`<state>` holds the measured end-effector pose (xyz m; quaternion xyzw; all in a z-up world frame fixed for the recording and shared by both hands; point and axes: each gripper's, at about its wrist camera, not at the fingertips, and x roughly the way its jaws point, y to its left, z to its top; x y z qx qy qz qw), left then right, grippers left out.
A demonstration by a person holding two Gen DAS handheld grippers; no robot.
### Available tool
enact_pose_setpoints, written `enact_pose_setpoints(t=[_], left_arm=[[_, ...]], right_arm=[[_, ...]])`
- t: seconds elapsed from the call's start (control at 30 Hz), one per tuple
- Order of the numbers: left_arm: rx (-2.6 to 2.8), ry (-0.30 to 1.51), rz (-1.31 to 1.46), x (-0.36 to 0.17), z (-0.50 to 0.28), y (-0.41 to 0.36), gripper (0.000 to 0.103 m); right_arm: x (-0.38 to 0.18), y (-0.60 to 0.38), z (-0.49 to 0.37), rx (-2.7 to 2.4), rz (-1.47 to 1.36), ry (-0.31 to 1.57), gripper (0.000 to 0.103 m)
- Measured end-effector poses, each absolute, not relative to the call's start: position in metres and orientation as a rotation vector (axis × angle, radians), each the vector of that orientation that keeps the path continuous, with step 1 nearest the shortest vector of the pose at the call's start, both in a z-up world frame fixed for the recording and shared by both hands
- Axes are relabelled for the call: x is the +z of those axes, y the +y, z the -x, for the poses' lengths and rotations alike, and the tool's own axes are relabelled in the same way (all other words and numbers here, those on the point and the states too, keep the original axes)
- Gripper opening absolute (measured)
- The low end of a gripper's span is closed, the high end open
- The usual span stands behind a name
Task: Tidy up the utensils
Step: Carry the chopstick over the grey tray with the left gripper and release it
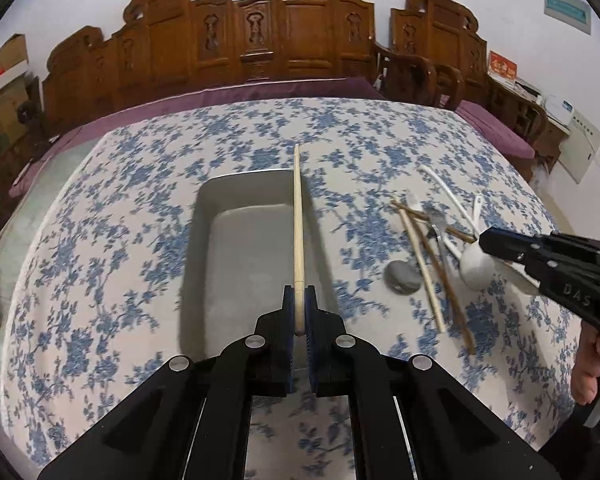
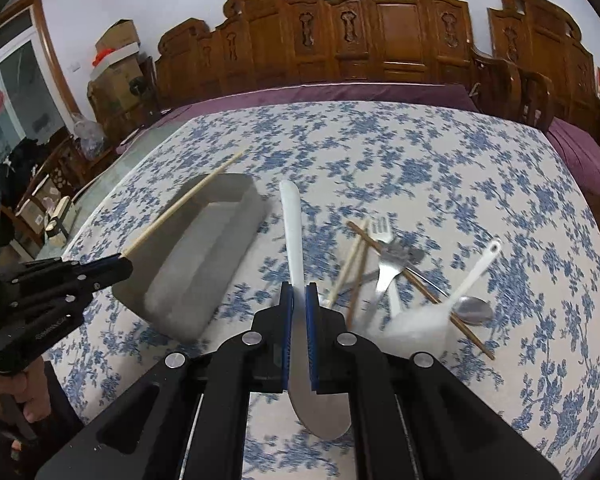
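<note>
The left gripper (image 1: pixel 299 312) has its fingers (image 1: pixel 288 308) clamped on the thick end of a pale wooden chopstick (image 1: pixel 298 220), which juts forward over the right side of a grey rectangular tray (image 1: pixel 204 240). The tray sits on a surface covered by a white cloth with blue flowers (image 1: pixel 100 240).

The right gripper (image 2: pixel 299 300) has its fingers (image 2: pixel 286 308) closed tight on a white spoon (image 2: pixel 294 232). Its handle sticks out ahead of the fingers and its bowl hangs back between the gripper's arms. It hovers just to the right of the tray.

The rest of the utensils lie in a loose heap on the cloth to the right of the tray:
- a dark brown chopstick (image 2: pixel 420 288) lying across the pile;
- a lighter chopstick (image 2: pixel 350 256);
- a metal fork (image 2: pixel 386 264);
- another white spoon (image 2: pixel 452 296);
- a metal spoon (image 2: pixel 474 310), its bowl touching the brown chopstick.

A hand (image 2: pixel 4 392) shows at the edge of the right wrist view, wrapped around the left gripper's handle. Behind the surface stands a carved wooden bench (image 2: pixel 380 40) with purple cushions (image 2: pixel 340 94).
</note>
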<state>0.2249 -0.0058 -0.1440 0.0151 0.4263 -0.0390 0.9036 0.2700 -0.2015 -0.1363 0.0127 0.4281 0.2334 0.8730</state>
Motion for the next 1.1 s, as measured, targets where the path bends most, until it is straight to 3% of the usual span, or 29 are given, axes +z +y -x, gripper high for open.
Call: enact_pose_setpoints(t=[0.97, 1.07, 1.1], left_arm=[[-0.071, 0.986, 0.005, -0.176, -0.25, 0.045, 0.005], [-0.083, 0.973, 0.005, -0.171, -0.248, 0.046, 0.01], [-0.083, 0.967, 0.005, -0.169, -0.248, 0.047, 0.019]], right_arm=[[-0.142, -0.107, -0.274, 0.561, 0.022, 0.948, 0.008], [-0.142, -0.1, -0.277, 0.568, 0.018, 0.951, 0.008], [-0.142, -0.096, -0.279, 0.571, 0.015, 0.951, 0.008]])
